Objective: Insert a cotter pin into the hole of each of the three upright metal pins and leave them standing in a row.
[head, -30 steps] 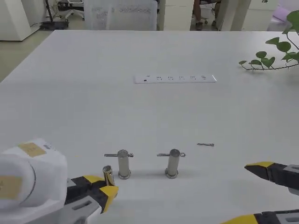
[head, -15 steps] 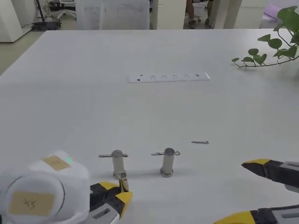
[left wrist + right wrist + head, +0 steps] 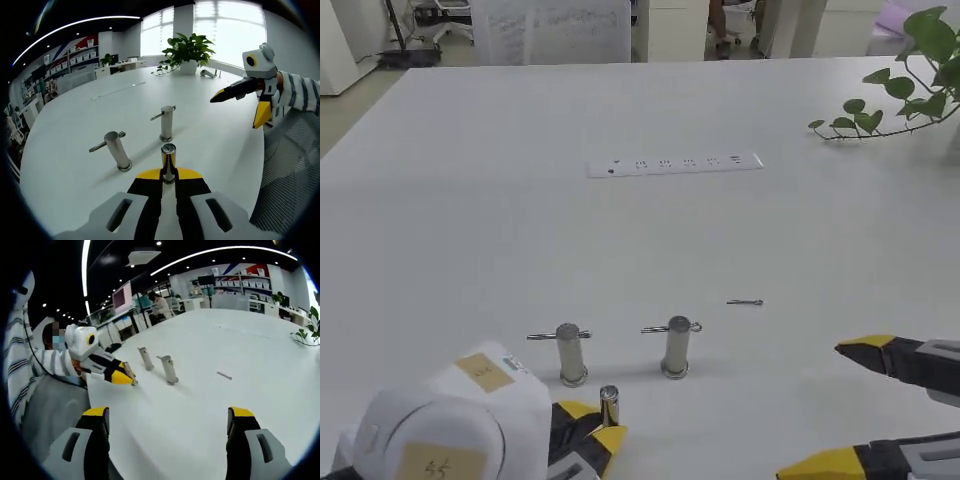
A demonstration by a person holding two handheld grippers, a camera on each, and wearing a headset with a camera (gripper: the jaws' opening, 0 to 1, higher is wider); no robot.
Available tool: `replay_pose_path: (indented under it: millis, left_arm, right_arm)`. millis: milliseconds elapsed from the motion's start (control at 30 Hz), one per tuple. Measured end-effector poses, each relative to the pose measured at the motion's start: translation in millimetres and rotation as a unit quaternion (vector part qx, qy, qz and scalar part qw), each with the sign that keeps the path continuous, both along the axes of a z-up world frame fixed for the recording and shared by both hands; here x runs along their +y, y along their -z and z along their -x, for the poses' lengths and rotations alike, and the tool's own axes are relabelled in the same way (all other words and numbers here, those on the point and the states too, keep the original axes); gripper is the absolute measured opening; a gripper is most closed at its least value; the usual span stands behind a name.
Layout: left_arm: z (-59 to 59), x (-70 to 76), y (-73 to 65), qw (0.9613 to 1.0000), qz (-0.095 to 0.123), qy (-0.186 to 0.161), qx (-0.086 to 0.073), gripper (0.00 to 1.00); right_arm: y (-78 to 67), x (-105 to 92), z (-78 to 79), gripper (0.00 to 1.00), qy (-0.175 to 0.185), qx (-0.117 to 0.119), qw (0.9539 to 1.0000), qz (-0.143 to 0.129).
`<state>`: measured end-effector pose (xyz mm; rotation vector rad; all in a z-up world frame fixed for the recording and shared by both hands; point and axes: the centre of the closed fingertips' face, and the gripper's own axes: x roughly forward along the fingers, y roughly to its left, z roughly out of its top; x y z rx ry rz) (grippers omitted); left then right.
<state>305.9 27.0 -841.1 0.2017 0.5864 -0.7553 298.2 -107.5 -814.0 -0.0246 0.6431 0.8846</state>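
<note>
Steel pin (image 3: pixel 168 159) — smooth, cylindrical — sits clamped in left tongs (image 3: pixel 168 176); right tongs (image 3: pixel 169 414) gape wide.

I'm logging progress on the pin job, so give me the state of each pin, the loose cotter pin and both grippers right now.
Left standing pin: upright, cotter pin fitted.
Right standing pin: upright, cotter pin fitted.
Third pin: held upright, no cotter pin in it.
Loose cotter pin: lying flat, unused.
Left gripper: shut on the third pin.
Right gripper: open, empty.
</note>
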Motion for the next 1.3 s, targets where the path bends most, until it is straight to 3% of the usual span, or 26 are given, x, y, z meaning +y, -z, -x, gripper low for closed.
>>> replay_pose_path:
  millis: [567, 900, 1000, 1300]
  left_arm:
    - [0.0, 4.4, 10.1, 1.0, -0.007, -0.003, 0.006, 0.07]
    - [0.3, 3.2, 10.0, 0.9999, 0.0, -0.005, 0.011, 0.07]
    - [-0.4, 3.7, 9.0, 1.0, -0.006, -0.002, 0.001, 0.07]
    - [0.4, -1.3, 2.8, 0.9996, 0.025, -0.001, 0.008, 0.11]
  right_arm:
    - [0.9, -2.9, -0.7, 0.99, 0.004, -0.001, 1.0, 0.002]
    - [0.8, -2.2, -0.5, 0.99, 0.004, -0.001, 1.0, 0.001]
    - [0.5, -2.3, -0.7, 0.99, 0.004, -0.001, 1.0, 0.002]
    - [-0.4, -3.0, -1.4, 0.99, 0.003, -0.001, 1.0, 0.004]
